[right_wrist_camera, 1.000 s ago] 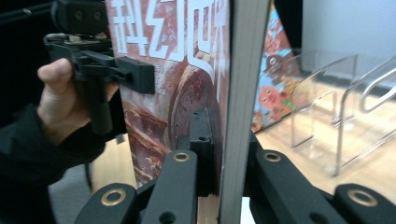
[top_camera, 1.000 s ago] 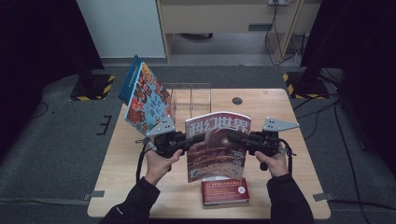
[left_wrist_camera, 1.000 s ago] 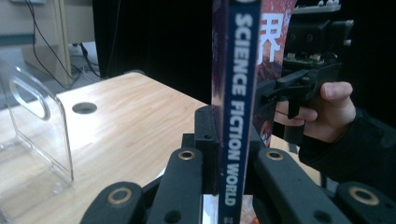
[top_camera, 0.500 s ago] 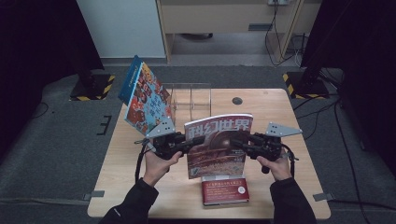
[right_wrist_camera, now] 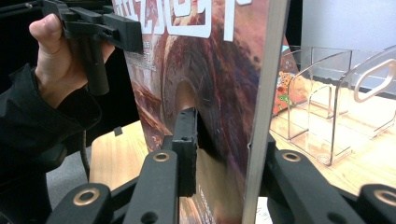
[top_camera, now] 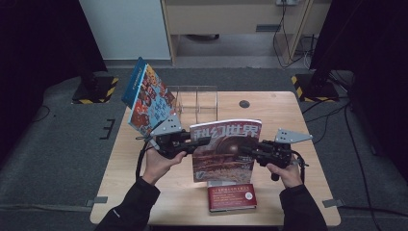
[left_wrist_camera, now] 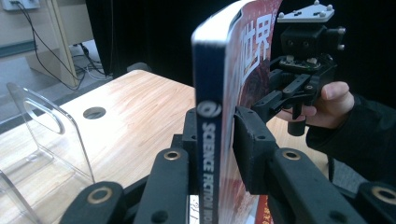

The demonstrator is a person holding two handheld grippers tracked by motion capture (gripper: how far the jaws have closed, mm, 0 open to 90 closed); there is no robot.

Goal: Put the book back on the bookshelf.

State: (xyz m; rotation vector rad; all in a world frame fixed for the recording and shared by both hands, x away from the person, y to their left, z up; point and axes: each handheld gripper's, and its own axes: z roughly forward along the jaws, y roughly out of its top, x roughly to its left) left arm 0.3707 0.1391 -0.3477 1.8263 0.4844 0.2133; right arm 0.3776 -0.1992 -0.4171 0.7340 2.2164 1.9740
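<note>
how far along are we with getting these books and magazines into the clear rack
Done: one colourful book already leans at the clear rack's left end. In hand: the left gripper and right gripper hold the science fiction magazine upright between them, one on each side edge, above the table and short of the rack. Left: likely slotting it in, then the red book lying flat at the near edge.

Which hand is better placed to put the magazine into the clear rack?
Probably left. The left gripper, jaws just opening, grips the magazine by its spine, nearer the clear rack; the right gripper, jaws just closing, grips the open edge, farther off.
</note>
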